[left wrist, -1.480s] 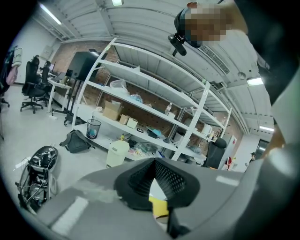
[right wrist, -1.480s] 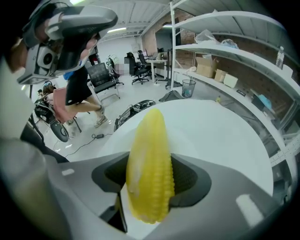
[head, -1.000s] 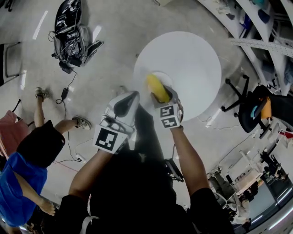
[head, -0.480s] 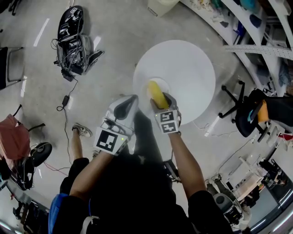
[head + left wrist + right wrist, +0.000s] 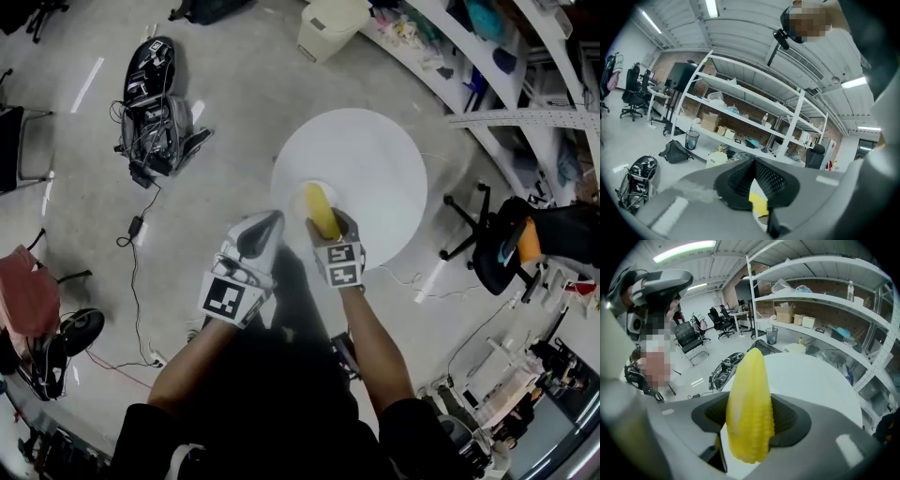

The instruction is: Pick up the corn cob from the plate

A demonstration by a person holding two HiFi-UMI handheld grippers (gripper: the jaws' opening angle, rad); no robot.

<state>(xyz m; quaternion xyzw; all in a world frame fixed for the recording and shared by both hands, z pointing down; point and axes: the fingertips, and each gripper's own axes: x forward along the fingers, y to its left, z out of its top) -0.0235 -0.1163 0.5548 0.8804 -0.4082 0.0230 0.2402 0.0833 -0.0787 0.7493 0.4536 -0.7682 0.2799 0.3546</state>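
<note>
Presently catalogued: one scene, three views.

Item: yellow corn cob with rows of kernels (image 5: 749, 408). It is clamped across its middle by the right gripper (image 5: 750, 420), whose dark ribbed pads (image 5: 790, 420) are pressed against both flanks. The pointed end is directed away from the right gripper's camera, the blunt end toward it. In the head view the cob (image 5: 322, 211) is seen over the small round white plate (image 5: 298, 197), carried in the jaws rather than lying flat.

Item: small round white plate. It is set on the round white table (image 5: 380, 164), close to the table edge nearest the person and left of centre.

Item: left gripper (image 5: 270, 221). It is held just beside the right gripper, at the table's near-left edge. Its fingertips are brought together at the apex and nothing is clamped between them. A patch of the yellow cob and a strip of white are glimpsed through the gap behind the tips in the left gripper view.

Surroundings — recorded from the head view, on the grey concrete floor (image 5: 216, 159):
- black-and-silver equipment bundle with trailing cables (image 5: 153, 103), well apart from the table, toward the upper left
- cream-coloured bin (image 5: 328, 26), beyond the table's far edge
- black swivel office chair with an orange piece on it (image 5: 497, 246), right of the table
- white metal shelving stocked with boxes (image 5: 487, 56), along the upper right
</note>
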